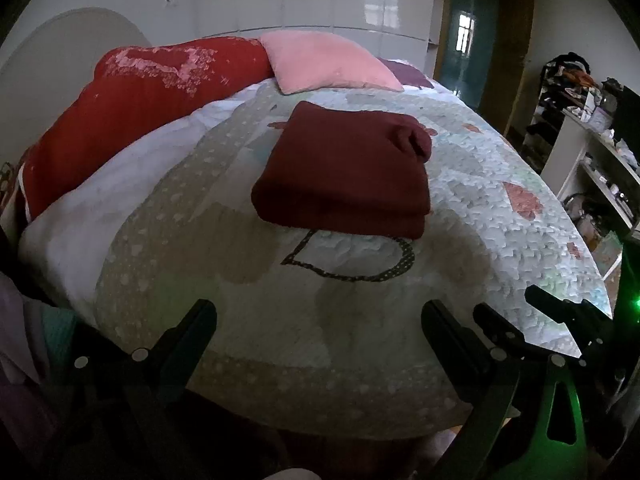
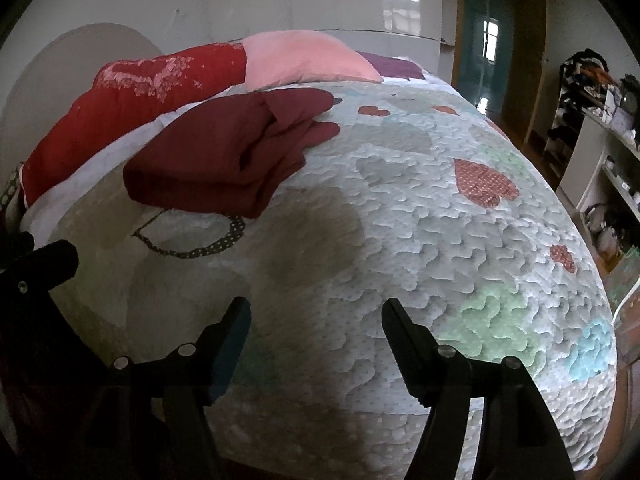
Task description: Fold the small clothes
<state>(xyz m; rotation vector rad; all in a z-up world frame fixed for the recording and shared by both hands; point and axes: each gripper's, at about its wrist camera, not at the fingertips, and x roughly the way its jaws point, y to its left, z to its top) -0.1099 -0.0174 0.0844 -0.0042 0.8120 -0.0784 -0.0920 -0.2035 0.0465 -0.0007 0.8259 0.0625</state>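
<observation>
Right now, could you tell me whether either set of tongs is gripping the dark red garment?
No, the dark red garment lies folded on the quilt, apart from both open tongs.

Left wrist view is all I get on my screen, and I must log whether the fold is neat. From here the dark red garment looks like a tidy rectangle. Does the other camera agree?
Observer: Not quite. In the right wrist view the dark red garment shows loose layers along its right side, with a flap sticking out toward the far end.
Operator: Is the right gripper touching it?
Observer: No. The right gripper is open and empty, over bare quilt, apart from the garment.
Operator: Anything on the quilt to its right?
Observer: Only printed hearts, such as a big red one.
</observation>
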